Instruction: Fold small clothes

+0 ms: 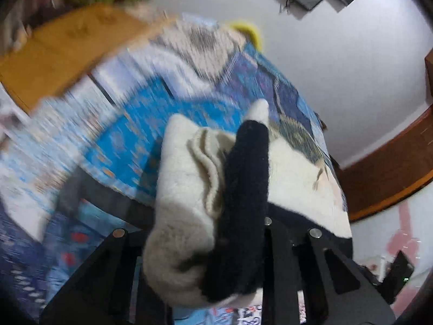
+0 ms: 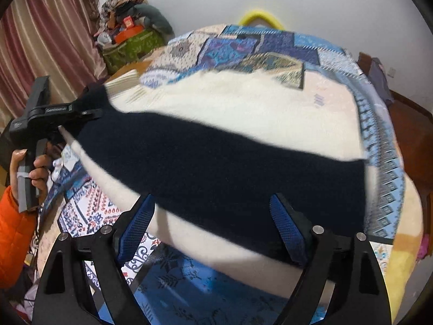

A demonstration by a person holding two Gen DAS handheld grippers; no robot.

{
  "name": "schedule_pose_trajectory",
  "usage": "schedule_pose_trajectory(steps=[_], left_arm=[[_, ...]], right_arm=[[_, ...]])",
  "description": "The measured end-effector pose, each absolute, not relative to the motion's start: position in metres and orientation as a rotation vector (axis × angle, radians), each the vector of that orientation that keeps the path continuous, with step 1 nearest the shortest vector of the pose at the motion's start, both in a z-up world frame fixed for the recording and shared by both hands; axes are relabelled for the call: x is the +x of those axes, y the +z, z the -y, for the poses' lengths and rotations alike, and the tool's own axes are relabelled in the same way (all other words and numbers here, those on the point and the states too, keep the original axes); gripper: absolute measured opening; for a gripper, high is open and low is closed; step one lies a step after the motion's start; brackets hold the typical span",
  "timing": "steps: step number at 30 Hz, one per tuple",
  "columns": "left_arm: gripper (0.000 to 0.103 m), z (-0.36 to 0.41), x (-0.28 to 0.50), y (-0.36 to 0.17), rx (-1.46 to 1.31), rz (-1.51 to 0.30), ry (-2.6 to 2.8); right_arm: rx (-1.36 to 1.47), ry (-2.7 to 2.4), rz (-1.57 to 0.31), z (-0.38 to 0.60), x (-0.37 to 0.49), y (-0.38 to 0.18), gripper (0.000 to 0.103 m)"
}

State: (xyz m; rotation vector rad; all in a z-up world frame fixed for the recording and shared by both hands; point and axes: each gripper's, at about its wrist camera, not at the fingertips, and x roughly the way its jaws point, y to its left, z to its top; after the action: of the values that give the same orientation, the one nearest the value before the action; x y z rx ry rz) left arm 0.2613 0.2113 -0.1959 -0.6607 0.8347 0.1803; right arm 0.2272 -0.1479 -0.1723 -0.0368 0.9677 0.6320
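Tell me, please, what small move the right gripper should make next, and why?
Probably close the right gripper on the near edge of the cream and navy garment. Its jaws stand open with that edge between the pads, not pressed, while the left gripper already pinches the far corner, bunched in the left wrist view.

A cream-white garment (image 2: 243, 108) with a broad navy band (image 2: 216, 173) is lying across a bedspread (image 2: 270, 46) patterned in blue, purple and cream patchwork; blue mesh pads (image 2: 286, 227) are lining the black right gripper (image 2: 213, 230); the sleeve (image 2: 13, 233) is showing orange.
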Motion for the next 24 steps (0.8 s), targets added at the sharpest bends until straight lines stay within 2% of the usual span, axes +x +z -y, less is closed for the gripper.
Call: schedule_pose_trajectory(steps=[6,11,24], left_arm=[[0.025,-0.219,0.240,-0.139,-0.502,-0.734,0.325],[0.025,-0.191,0.246,-0.108,-0.393,-0.702,0.316],[0.024,-0.033,0.322,-0.055,-0.177,-0.626,0.103]], right_arm=[[-0.009,0.588,-0.933,0.168,0.228,-0.162,0.070],[0.001,0.583,-1.015,0.169,0.235,-0.191,0.055],[0.078,0.620,-1.046,0.175,0.238,-0.210,0.056]])
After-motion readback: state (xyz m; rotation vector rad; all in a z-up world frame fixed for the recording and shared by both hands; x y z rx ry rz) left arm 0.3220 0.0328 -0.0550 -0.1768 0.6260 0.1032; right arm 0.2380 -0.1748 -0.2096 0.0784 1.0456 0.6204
